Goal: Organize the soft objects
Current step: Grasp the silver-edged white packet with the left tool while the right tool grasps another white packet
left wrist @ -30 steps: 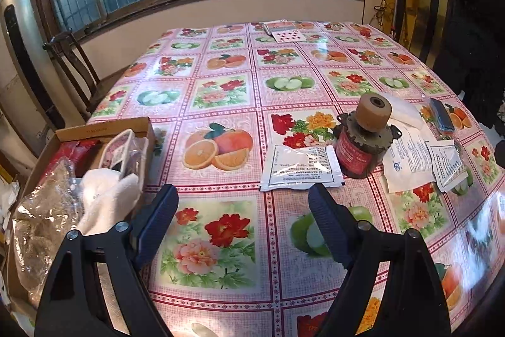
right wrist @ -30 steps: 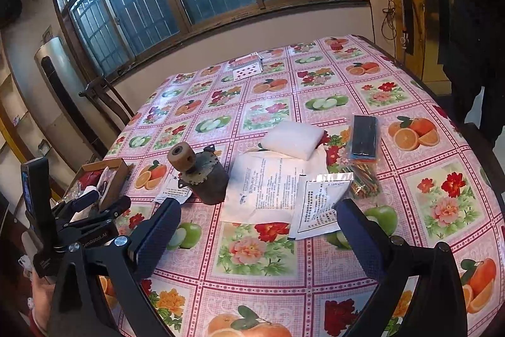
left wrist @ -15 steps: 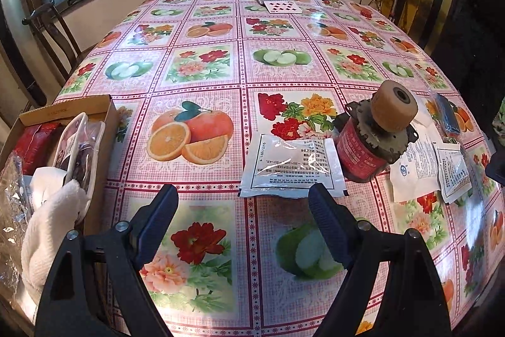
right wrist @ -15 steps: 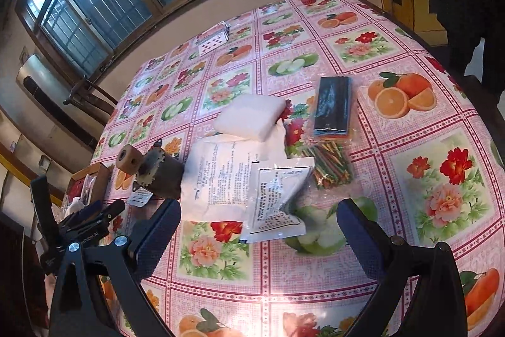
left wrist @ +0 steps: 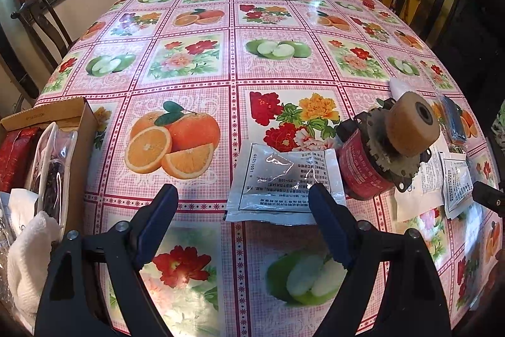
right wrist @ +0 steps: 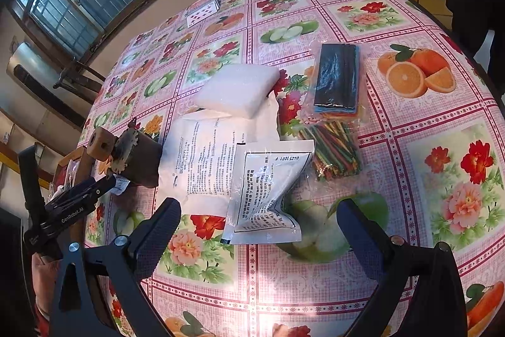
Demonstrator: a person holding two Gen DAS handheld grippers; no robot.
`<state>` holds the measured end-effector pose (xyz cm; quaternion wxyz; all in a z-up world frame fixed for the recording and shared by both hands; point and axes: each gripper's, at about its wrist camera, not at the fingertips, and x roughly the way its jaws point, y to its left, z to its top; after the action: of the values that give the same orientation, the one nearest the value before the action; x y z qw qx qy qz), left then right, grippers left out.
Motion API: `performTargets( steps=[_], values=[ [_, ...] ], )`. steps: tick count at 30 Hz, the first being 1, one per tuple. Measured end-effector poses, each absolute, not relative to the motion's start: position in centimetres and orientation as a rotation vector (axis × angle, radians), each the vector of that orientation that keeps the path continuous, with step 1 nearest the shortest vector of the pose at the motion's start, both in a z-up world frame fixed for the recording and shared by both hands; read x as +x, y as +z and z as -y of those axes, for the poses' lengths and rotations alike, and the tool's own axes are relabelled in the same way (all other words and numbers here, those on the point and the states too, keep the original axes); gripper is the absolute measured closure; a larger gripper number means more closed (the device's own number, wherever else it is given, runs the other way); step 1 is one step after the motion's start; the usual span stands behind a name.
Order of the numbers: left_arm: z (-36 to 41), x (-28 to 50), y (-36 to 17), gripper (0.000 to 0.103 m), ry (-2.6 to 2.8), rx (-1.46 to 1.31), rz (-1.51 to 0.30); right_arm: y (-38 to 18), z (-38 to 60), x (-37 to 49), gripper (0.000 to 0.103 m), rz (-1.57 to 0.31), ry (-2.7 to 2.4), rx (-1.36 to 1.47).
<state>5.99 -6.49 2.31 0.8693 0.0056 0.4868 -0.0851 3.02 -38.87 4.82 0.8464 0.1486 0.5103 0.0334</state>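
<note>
Both hand-held grippers hang spread and empty over the table (left wrist: 202, 59). A silver sachet (left wrist: 284, 183) lies just ahead of the left hand-held gripper (left wrist: 243, 201); another sachet (right wrist: 268, 191) lies between the fingers of the right hand-held gripper (right wrist: 258, 220).

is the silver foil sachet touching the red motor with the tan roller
Touching. In the left wrist view, the silver foil sachet's right edge runs up against the base of the red motor with no tablecloth showing between them.
</note>
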Motion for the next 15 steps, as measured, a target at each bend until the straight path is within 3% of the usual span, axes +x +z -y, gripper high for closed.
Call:
performTargets(
  steps=[8,10,12,15],
  values=[
    [7.9,7.3,1.9,0.018,-0.240,0.082,-1.050,3.7,38.8,3.7,0.002,-1.113,0.056,0.330],
    [8.1,7.3,1.6,0.012,-0.279,0.093,-1.061,3.6,38.9,3.8,0.003,-1.115,0.051,0.333],
    [8.3,7.2,1.4,0.000,-0.313,0.095,-1.070,3.4,39.1,4.0,0.002,-1.123,0.047,0.338],
    [8.7,7.3,1.6,0.000,-0.335,0.081,-1.064,3.3,38.9,4.3,0.002,-1.125,0.043,0.337]
  ],
)
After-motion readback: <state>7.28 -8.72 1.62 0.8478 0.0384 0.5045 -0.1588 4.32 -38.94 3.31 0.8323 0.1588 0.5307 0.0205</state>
